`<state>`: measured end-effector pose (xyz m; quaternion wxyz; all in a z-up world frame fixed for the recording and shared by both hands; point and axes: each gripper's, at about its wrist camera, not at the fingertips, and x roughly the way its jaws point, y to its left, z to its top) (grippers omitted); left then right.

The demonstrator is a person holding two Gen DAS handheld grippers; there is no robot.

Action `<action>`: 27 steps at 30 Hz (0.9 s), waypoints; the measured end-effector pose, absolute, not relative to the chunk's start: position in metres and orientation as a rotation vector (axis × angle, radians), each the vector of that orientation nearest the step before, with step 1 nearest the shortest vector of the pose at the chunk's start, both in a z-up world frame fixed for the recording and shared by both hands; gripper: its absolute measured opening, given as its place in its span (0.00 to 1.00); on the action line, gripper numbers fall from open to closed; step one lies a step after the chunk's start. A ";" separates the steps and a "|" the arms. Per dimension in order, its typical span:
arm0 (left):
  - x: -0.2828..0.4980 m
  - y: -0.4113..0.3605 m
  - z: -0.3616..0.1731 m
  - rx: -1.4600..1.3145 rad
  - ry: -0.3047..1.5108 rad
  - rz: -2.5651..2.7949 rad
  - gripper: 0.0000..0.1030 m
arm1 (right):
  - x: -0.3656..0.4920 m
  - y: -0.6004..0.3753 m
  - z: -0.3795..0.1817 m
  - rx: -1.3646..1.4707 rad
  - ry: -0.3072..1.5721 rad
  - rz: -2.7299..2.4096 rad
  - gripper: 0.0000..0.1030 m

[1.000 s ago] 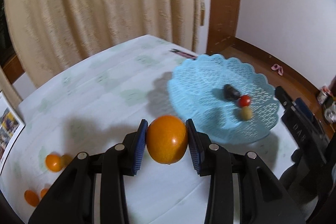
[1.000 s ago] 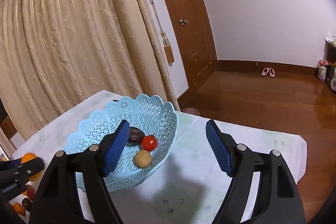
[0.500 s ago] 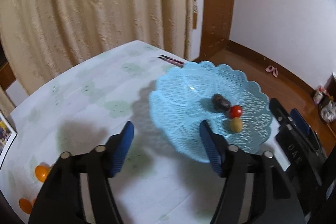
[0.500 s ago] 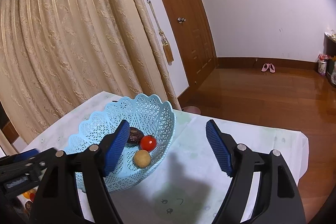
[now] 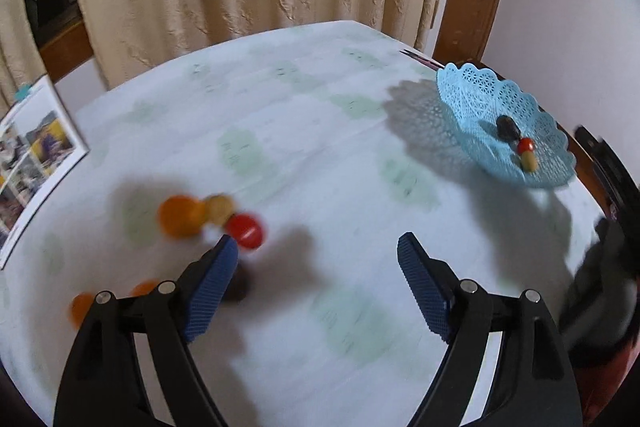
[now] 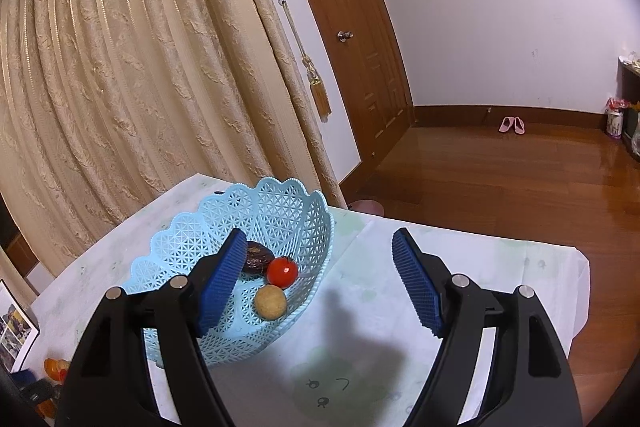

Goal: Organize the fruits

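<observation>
The left gripper (image 5: 318,253) is held above a white tablecloth with pale green prints (image 5: 304,131), its blue ribbed pads (image 5: 210,295) spread wide and nothing caught between them. Just ahead of the left pad a blurred cluster of loose fruit is seen on the cloth: a round orange fruit (image 5: 178,215), a small tan round fruit (image 5: 219,207) touching it, and a small red round fruit (image 5: 245,231) beside the pad's tip. A dark fruit (image 5: 239,285) is partly hidden behind that pad, and two more small orange fruits (image 5: 82,307) lie near the gripper's left edge. Whether the pad touches any of them cannot be told through the blur.

A light blue lattice plastic basket with a scalloped rim (image 5: 472,95) is placed well apart, at the far right of the cloth. In it three pieces are gathered close together: a dark brown wrinkled fruit (image 6: 256,255), a red cherry tomato (image 6: 282,271) and a tan round fruit (image 6: 271,302).

The right gripper (image 6: 318,287) is held just in front of this basket, its jaws also wide and empty; the left pad is seen overlapping the basket's near side, though contact cannot be judged. A photo booklet (image 5: 32,151) lies at the cloth's left edge.
</observation>
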<state>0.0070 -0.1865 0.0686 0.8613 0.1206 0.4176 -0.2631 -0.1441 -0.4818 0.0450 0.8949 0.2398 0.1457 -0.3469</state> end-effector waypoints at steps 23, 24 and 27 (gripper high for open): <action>-0.160 0.033 0.072 0.220 0.934 -0.395 0.79 | -0.141 -0.482 0.045 0.496 0.312 -0.721 0.74; -0.165 0.034 0.069 0.217 0.942 -0.409 0.79 | -0.140 -0.480 0.046 0.488 0.313 -0.721 0.74; -0.178 0.039 0.056 0.205 0.971 -0.428 0.79 | -0.135 -0.472 0.049 0.432 0.316 -0.725 0.74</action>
